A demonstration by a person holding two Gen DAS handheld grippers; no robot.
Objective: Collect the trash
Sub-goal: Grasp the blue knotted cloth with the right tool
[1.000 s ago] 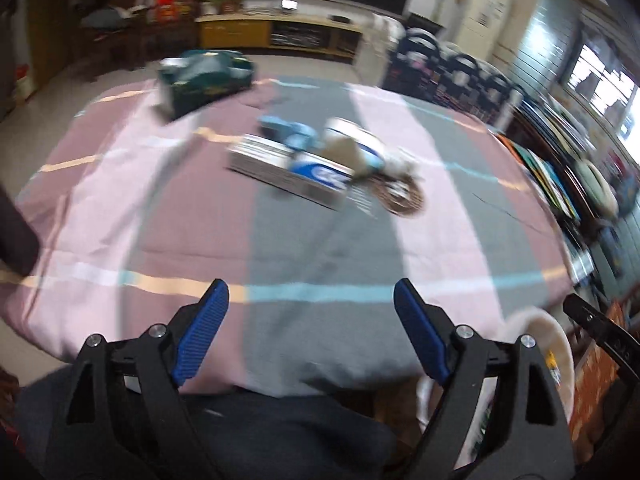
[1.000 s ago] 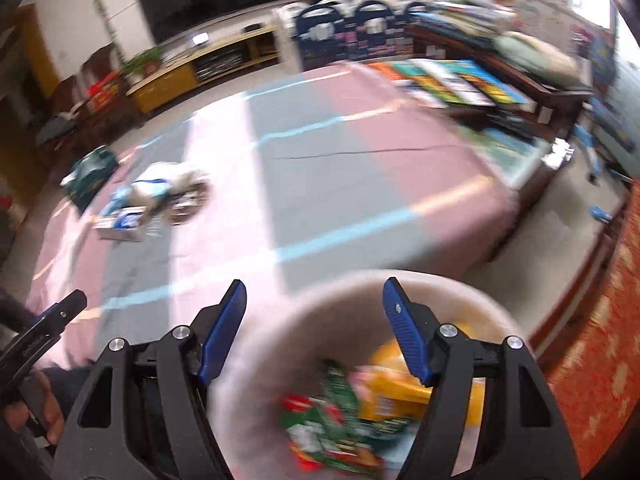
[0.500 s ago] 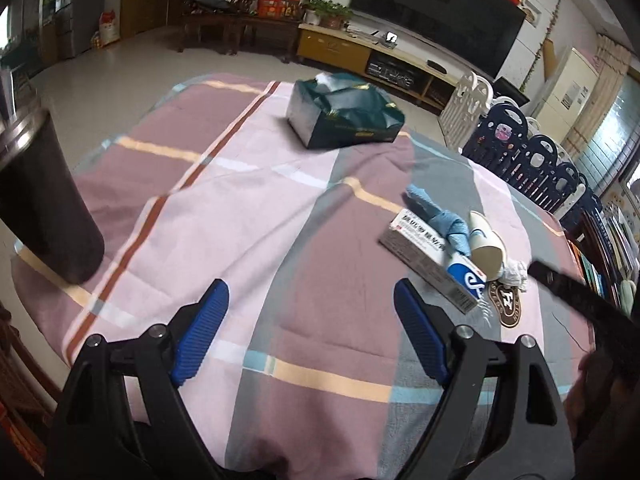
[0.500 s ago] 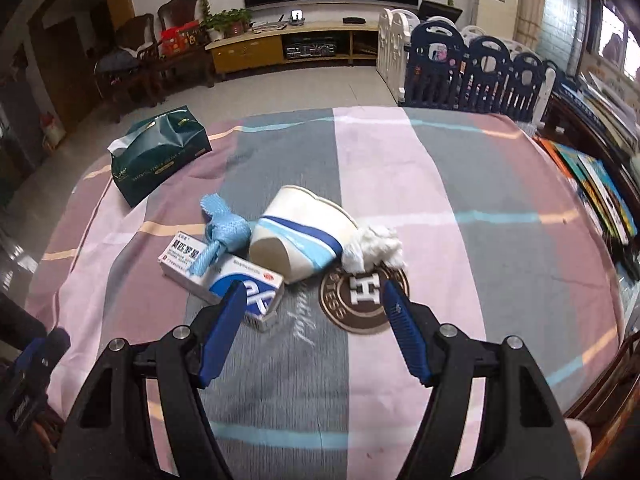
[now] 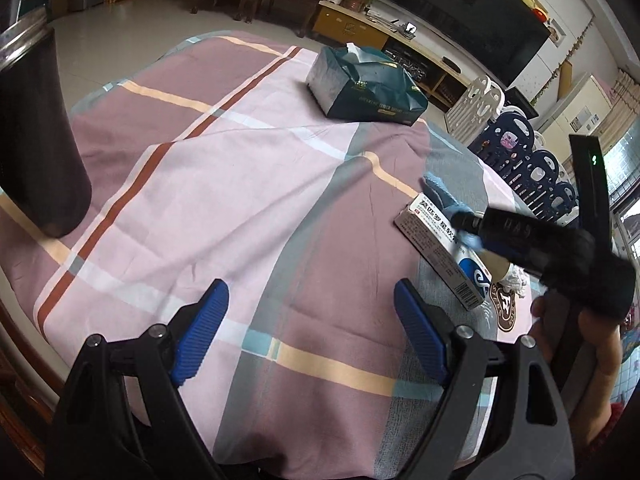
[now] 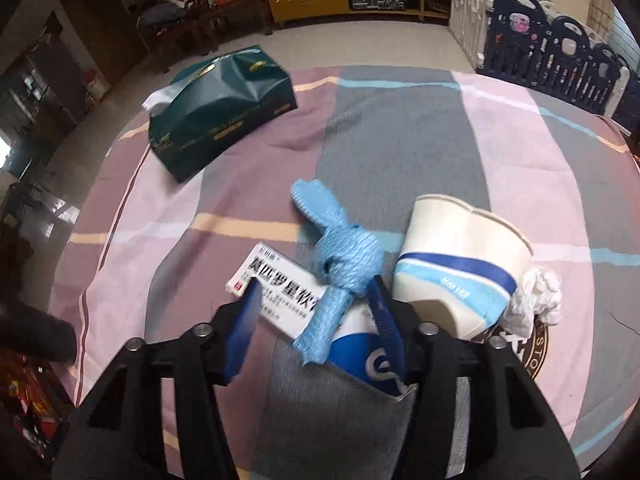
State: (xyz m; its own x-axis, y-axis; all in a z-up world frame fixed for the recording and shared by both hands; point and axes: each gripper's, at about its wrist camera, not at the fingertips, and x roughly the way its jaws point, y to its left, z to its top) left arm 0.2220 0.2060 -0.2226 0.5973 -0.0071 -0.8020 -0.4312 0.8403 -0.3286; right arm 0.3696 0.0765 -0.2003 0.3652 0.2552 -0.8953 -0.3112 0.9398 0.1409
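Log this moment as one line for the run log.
task: collect trash | right gripper: jaws closing around medicine box, twisted blue wrapper between them | left gripper: open, empty, over tablecloth

Trash items on my cloth-covered table, clustered together. A white medicine box (image 6: pixel 288 292) with black characters and a blue end panel lies flat. Across its top rests a twisted light-blue wrapper (image 6: pixel 340 264), one crumpled end fanned out on the cloth, the other overhanging the box. Just beside it, a white paper cup (image 6: pixel 456 268) with a blue band lies tipped on its side, its dented rim facing away from my right camera. A crumpled white tissue (image 6: pixel 536 300) touches the cup's far side. From my left camera the box (image 5: pixel 444 256) appears at an angle.
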